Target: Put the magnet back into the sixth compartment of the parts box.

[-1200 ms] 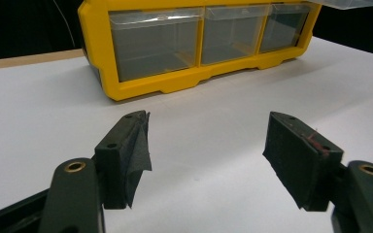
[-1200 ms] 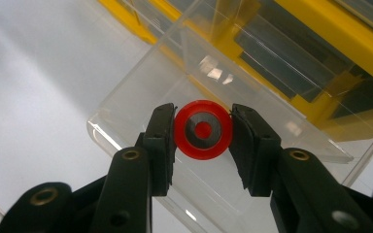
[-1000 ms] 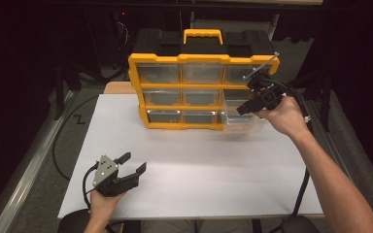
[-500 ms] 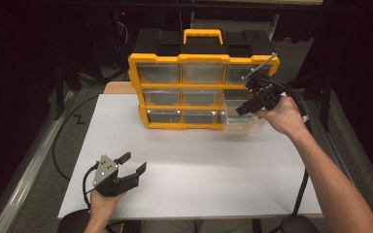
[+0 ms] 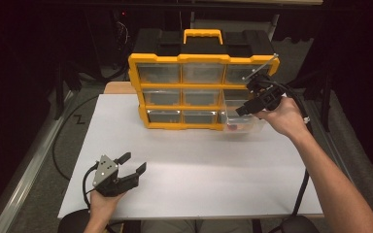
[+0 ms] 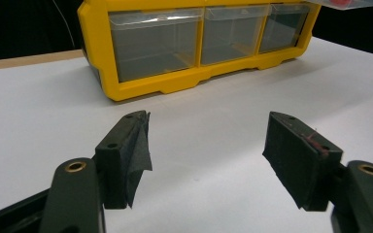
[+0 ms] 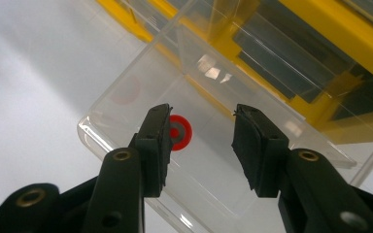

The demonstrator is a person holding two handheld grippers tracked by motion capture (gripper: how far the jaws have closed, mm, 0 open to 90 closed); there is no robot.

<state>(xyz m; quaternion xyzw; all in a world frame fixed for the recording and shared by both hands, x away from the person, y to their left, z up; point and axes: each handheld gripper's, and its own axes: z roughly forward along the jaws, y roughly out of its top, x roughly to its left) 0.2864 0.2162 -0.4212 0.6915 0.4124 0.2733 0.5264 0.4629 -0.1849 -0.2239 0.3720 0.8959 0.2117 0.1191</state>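
Note:
A yellow organizer [image 5: 199, 92] with clear drawers stands at the back of the white table [image 5: 194, 179]. Its bottom right drawer [image 5: 246, 125] is pulled out. A small red disc [image 7: 182, 132] lies on that drawer's floor. My right gripper [image 5: 242, 109] hangs just over the drawer and points down into it. Its jaws [image 7: 201, 116] have just been opening and stand a little apart, with nothing between the pads; the disc shows beside the left pad, below it. My left gripper [image 5: 133, 162] rests near the front left of the table, open and empty [image 6: 206, 121].
The organizer's black lid and yellow handle [image 5: 202, 35] rise behind the drawers. In the left gripper view the bottom row of shut drawers [image 6: 153, 43] faces me across bare white table. Cables trail off the table's left [image 5: 65, 141] and right [image 5: 303, 189] sides.

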